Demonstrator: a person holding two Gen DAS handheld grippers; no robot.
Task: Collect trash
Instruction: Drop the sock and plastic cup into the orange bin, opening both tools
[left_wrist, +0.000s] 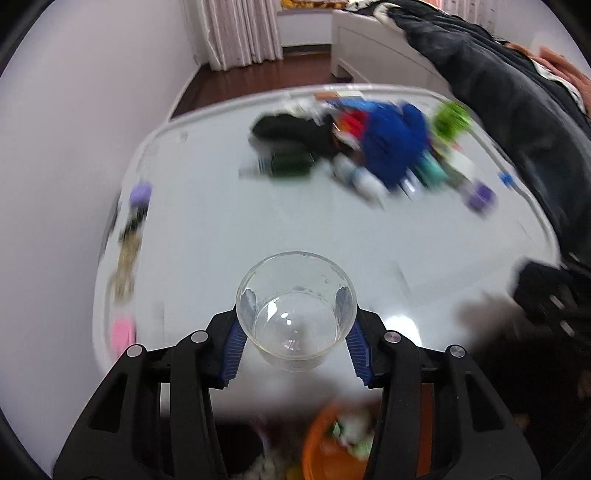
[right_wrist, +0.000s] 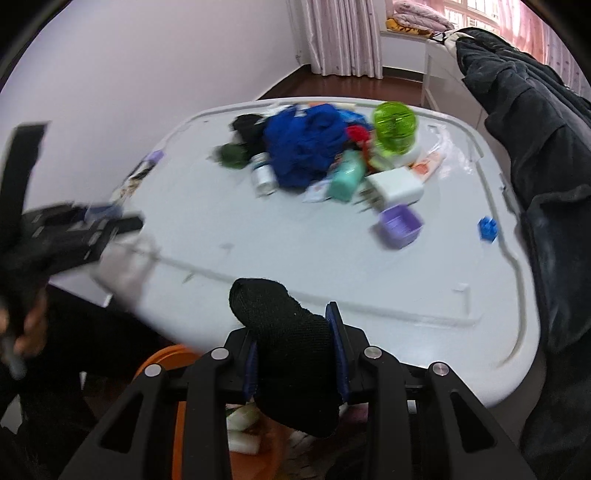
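Your left gripper (left_wrist: 296, 325) clasps a clear plastic cup (left_wrist: 296, 310) over the table's (left_wrist: 229, 236) near edge; only the left wrist view shows it. Your right gripper (right_wrist: 295, 354) pinches a black sock (right_wrist: 284, 347), seen only in its own view, above the orange bin (right_wrist: 177, 410). Toward the far edge lies a blue cloth (right_wrist: 303, 147) among clutter.

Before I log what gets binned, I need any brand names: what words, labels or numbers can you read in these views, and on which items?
No text can be read in either view.
Small white bottle: label too blurred to read.
Flat packets by the white box: orange print, unreadable.
Teal bottle: no legible label.
Clear plastic cup held by the left gripper: no print visible.
Black sock held by the right gripper: no marking visible.
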